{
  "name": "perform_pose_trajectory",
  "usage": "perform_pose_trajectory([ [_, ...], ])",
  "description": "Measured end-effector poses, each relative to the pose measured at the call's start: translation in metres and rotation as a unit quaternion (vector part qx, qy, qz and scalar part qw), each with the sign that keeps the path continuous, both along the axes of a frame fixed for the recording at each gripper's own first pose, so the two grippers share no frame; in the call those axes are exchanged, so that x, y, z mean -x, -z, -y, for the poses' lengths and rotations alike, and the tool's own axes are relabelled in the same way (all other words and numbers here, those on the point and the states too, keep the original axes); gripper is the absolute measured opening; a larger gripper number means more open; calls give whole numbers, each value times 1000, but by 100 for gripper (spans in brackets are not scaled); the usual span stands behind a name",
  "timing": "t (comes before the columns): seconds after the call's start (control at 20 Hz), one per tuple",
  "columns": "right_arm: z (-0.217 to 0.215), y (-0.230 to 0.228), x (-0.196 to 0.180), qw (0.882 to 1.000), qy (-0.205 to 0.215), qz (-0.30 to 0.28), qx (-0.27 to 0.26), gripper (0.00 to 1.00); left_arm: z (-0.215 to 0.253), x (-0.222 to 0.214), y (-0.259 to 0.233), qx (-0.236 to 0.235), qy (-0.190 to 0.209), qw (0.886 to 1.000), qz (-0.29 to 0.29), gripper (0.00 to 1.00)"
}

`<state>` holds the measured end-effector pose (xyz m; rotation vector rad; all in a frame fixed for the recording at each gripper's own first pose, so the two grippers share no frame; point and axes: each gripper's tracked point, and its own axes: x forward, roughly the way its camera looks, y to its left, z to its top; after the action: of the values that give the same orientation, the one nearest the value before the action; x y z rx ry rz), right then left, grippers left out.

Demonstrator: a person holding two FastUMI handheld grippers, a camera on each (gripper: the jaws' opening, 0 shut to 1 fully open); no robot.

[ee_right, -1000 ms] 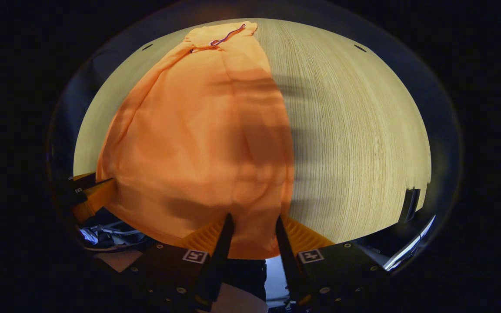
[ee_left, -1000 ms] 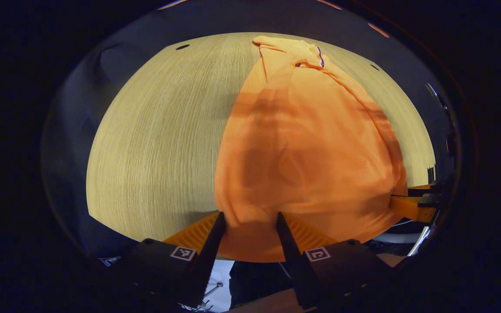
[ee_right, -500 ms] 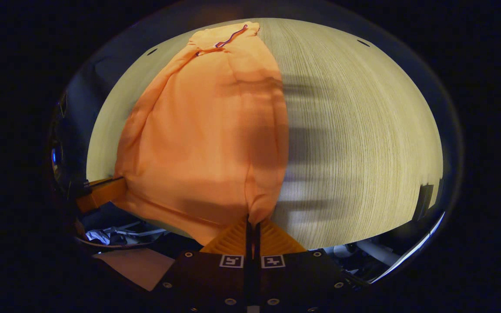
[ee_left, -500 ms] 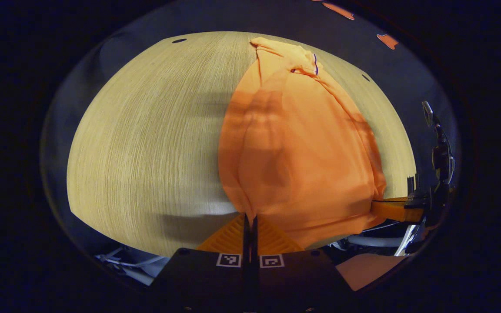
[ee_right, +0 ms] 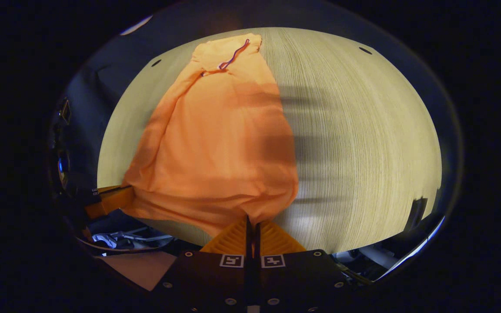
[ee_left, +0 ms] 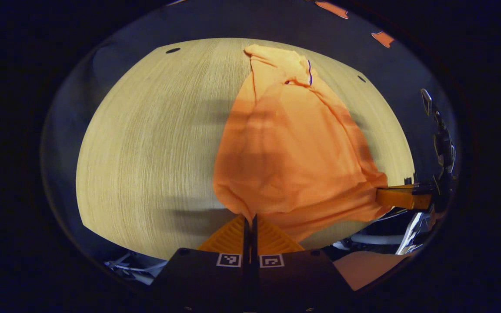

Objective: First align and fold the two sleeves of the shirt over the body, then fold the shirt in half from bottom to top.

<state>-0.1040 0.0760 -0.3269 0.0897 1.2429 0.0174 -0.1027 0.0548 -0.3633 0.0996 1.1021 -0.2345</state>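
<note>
An orange shirt [ee_left: 292, 148] lies lengthwise on a pale wood-grain bench [ee_left: 146, 143], its sleeves already folded in so the body forms a long, narrow shape that widens toward the near edge. The collar [ee_left: 296, 67] sits at the far end of the bench, with a thin dark line of trim along the neckline. The fabric is soft and slightly rumpled, with shallow creases running along its length and bands of shadow lying across it. In the left gripper view, the left gripper [ee_left: 249, 221] has its fingers closed together on the near left corner of the shirt's bottom hem, and the cloth rises into a small peak where it is pinched. In the right gripper view, the right gripper [ee_right: 252, 222] likewise has its fingers pressed together on the near right corner of the hem of the shirt [ee_right: 220, 143], the fabric gathered into them. The hem between the two corners hangs in a loose curve, lifted just off the bench [ee_right: 363, 143] near its front edge. Each gripper appears at the side of the other's view, at the opposite hem corner.
</note>
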Motion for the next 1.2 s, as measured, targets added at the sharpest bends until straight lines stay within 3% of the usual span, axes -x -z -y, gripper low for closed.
perform_pose_trajectory([
  [0.95,20,-110,-210,989,-33,144,28,0,41,-214,-113,14,19,989,143,1],
  [1.2,36,-130,-268,985,-19,171,30,0,61,-279,-139,33,17,986,160,1],
])
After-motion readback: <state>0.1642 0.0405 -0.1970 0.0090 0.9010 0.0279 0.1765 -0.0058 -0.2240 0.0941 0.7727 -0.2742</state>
